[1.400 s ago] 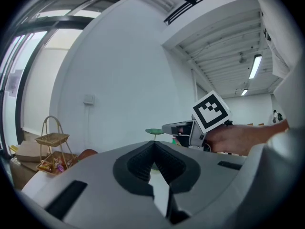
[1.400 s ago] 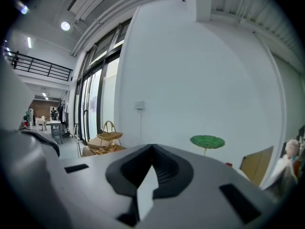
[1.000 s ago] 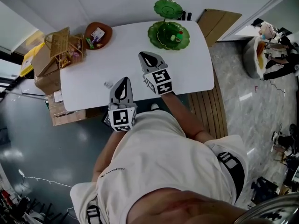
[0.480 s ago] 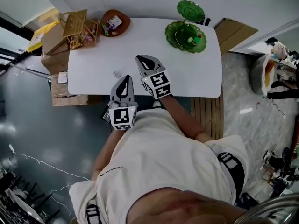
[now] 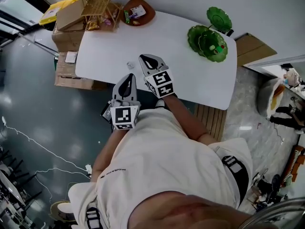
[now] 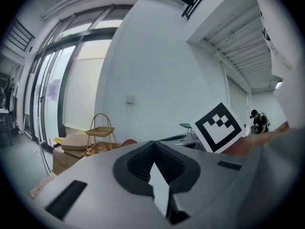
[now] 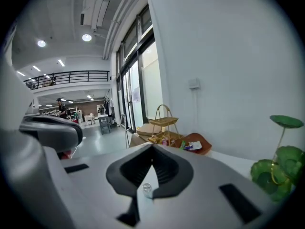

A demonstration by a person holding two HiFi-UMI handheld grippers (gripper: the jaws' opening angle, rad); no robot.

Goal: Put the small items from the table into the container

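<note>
Both claws closed, nothing held: left gripper point(image 5: 127, 77), right gripper point(image 5: 148, 57). Small clear item point(image 5: 129, 65) on white table point(image 5: 190, 75), at left gripper's 12 o'clock, not touching.

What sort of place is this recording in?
Probably an open commercial office or lab hall, not a home: a glossy grey floor, tall glazed window walls, an upper gallery with a black railing, and brown cardboard boxes stacked beside the white rectangular table.

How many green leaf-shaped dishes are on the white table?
2: a small green leaf-shaped dish raised on a stem at the white table's far right corner, and a larger green dish right beneath it. None appears hidden.
</note>
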